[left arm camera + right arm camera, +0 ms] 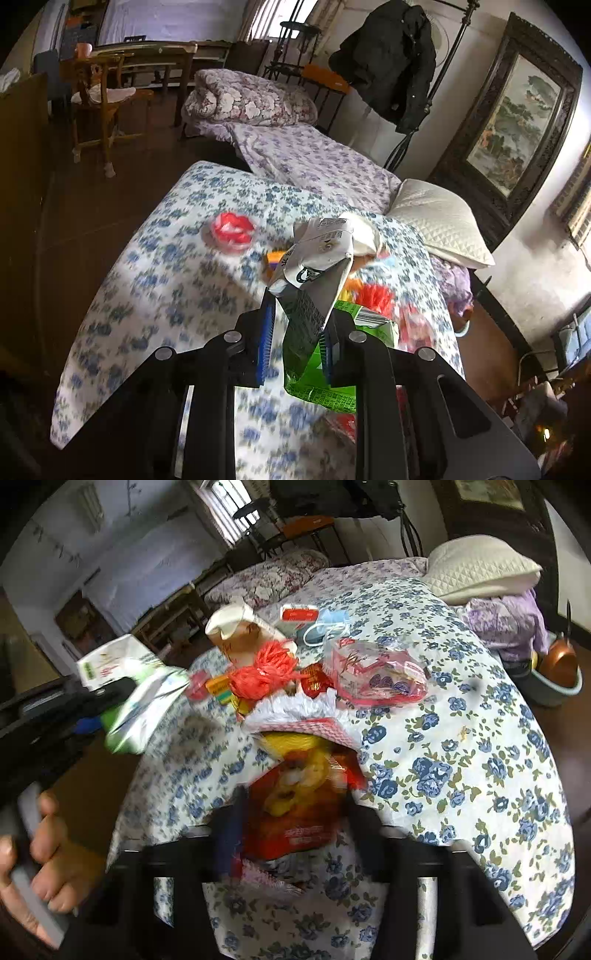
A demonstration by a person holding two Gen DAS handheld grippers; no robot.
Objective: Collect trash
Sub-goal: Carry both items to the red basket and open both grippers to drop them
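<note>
- The left tool [295, 332] is closed on a crumpled green-and-white carton [314, 288], gripping it between the blue pads [266, 339]; the carton sticks up and forward past the fingertips, held above the bench.
- In the right wrist view the same carton [136, 701] shows at the left, blurred, off the edge of the flowered cloth [461, 757], with the person's left hand [48, 856] wrapped around the tool's handle below it.
- The right tool [295, 823] stands over a red and yellow snack bag [295, 805] that lies between its fingers; the blur keeps me from telling whether the jaws press on it or merely flank it.
- The remaining trash sits in a pile near the middle of the cloth: a tangle of orange-red string [264, 672], a clear pink wrapper [376, 672], a pale open carton [240, 631], a blue face mask [328, 627] and a white tissue [295, 709].
- A small red wrapper [232, 230] lies apart from the pile, nearer the bench's far left edge.
- A white quilted pillow [439, 221] rests on the bed just beyond the bench.
</note>
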